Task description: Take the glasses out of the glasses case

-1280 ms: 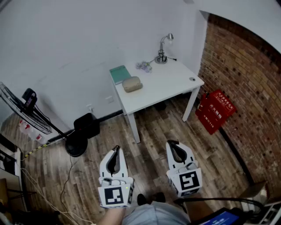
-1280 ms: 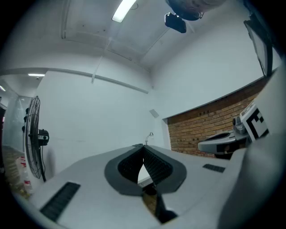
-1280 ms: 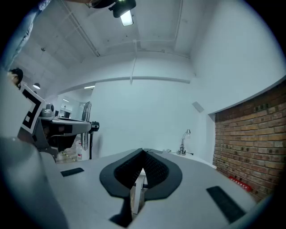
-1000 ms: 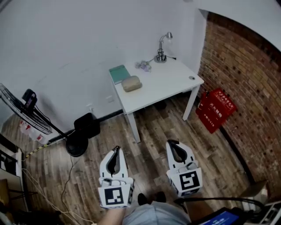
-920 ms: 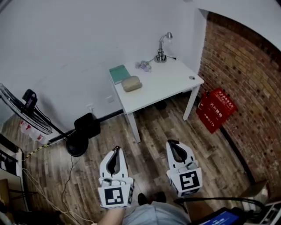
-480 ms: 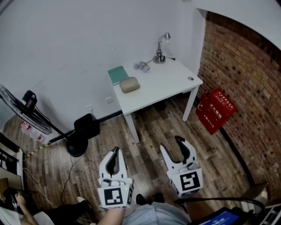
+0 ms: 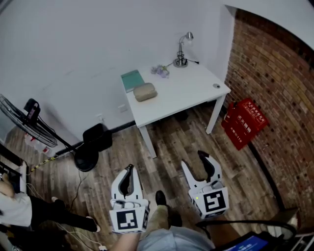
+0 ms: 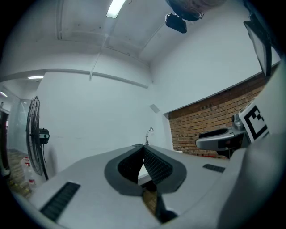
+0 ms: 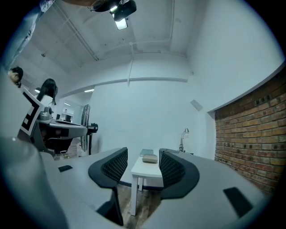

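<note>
Right gripper (image 7: 193, 160) jaws stood apart, left gripper (image 7: 129, 167) pinched together, both empty; glasses case (image 7: 145, 91) lay lengthwise left-right on table (image 7: 186, 93).

I'm seeing everything dim and bluish; a ceiling strip light (image 8: 115, 8) is glaring overhead; edges are bending and darkening.

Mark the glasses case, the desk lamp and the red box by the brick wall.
glasses case (image 7: 145, 91): head view, middle of its top.
desk lamp (image 7: 181, 61): head view, its base.
red box (image 7: 244, 122): head view, its front face.
</note>
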The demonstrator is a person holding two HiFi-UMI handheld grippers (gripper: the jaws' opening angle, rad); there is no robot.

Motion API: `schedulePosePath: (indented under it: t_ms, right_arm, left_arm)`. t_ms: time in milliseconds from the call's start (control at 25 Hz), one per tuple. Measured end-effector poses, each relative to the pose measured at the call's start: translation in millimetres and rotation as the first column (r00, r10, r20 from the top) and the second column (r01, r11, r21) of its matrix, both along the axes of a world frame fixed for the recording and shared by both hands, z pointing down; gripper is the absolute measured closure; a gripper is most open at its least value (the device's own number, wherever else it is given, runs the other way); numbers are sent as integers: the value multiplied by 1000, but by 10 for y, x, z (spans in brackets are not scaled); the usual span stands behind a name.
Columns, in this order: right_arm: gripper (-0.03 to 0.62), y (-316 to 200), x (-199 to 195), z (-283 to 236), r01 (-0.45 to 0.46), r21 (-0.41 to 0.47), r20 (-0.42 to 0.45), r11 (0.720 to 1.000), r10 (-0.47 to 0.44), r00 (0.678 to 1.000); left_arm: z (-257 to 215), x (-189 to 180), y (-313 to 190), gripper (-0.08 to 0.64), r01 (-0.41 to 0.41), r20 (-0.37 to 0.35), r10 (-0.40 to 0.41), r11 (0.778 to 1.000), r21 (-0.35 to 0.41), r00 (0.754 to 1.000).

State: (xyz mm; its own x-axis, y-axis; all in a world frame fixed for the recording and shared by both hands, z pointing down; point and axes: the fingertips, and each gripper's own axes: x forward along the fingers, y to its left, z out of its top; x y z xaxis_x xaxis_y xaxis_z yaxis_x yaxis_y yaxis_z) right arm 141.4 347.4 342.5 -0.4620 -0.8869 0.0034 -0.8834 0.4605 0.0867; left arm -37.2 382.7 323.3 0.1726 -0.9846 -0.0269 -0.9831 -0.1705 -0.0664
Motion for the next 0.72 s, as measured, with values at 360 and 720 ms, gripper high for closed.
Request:
schedulePosePath:
  t_ms: [360,720]
  right_arm:
    - [359,-720,-155,254,11,-40,-14,999,-11,1000]
    - [367,-1886,-479,227,24,-46,-17,999,-25,1000]
  left_arm:
    - [280,-163,-738,554,4,-19,-4,999,-43,1000]
    - [174,-446,-1908,554,-8,6,8,1000,-29,1000]
